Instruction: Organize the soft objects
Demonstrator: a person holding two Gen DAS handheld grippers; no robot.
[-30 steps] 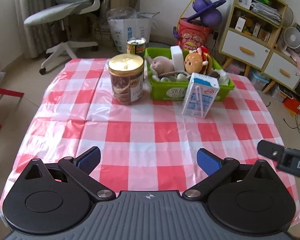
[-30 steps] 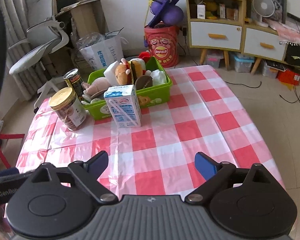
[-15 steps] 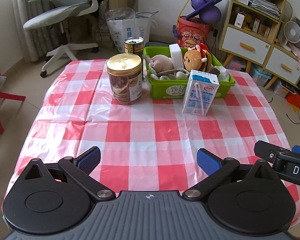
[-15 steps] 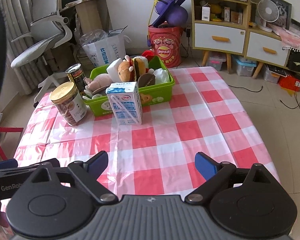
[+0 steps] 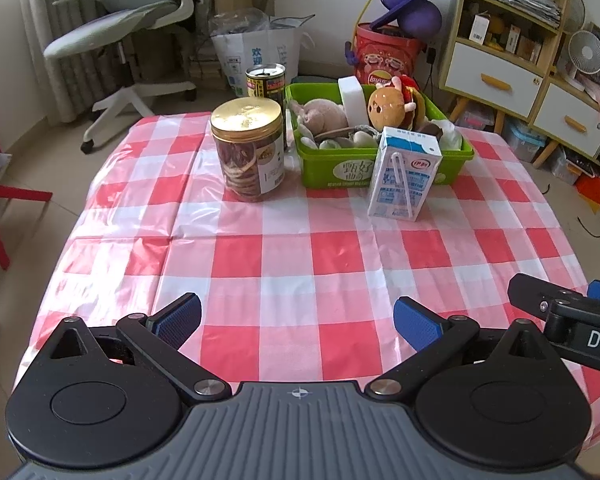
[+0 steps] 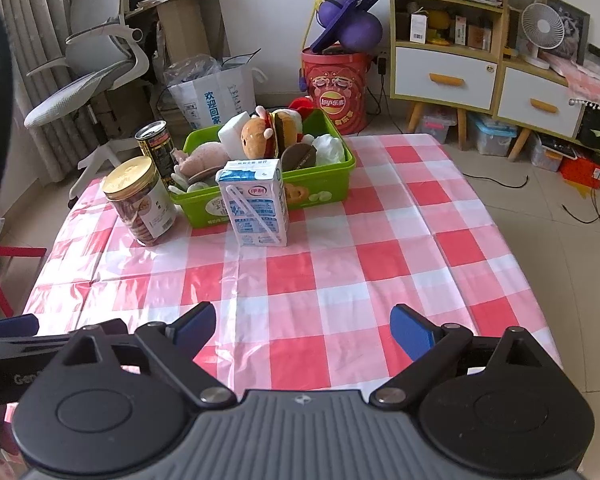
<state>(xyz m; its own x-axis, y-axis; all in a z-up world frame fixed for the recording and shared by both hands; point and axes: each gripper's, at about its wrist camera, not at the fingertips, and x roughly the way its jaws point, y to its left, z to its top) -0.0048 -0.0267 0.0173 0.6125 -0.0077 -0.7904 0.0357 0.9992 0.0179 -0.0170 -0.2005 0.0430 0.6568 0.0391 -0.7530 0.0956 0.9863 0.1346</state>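
Progress looks nearly complete: soft toys, among them a burger plush (image 5: pixel 392 106) and a grey plush (image 5: pixel 324 114), are gathered in the green basket (image 5: pixel 340 170) at the far side of the checked surface (image 5: pixel 300 256). Only hard items, a milk carton (image 5: pixel 404 174), biscuit jar (image 5: pixel 248 152) and tin can (image 5: pixel 266 84), are seen outside it. Left tool (image 5: pixel 296 318) and right tool (image 6: pixel 302 326) are held wide and empty, well short of the basket.
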